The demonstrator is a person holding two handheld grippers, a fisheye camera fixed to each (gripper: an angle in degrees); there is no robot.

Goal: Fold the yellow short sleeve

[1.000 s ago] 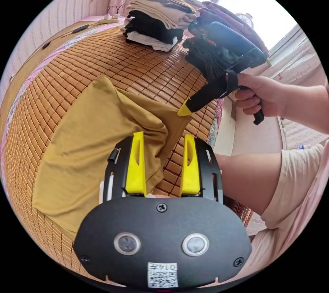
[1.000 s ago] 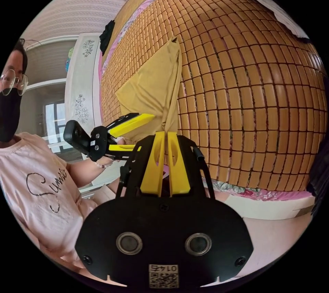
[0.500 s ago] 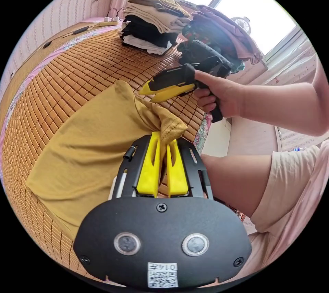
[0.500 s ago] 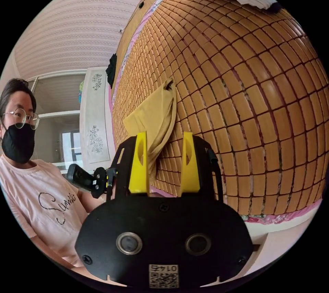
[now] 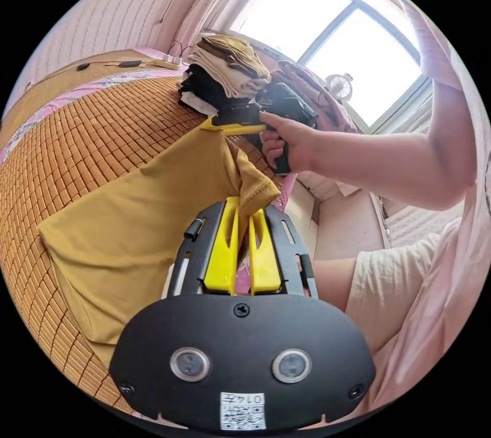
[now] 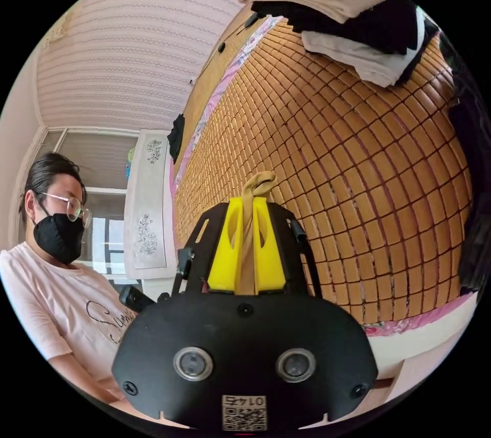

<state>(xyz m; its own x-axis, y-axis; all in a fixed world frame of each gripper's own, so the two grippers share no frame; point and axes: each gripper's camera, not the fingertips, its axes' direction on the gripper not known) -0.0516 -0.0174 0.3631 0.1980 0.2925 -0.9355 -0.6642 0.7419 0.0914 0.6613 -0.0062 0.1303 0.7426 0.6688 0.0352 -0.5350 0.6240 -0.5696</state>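
Where both tools (image 5: pixel 243 213) (image 6: pixel 247 206) pinch, yellow short sleeve (image 5: pixel 133 207) cloth bunched, edges hidden.

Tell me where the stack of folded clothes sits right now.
In the left gripper view the stack of folded clothes sits on the woven mat at its far end by the window, just beyond the right gripper that pinches the yellow shirt.
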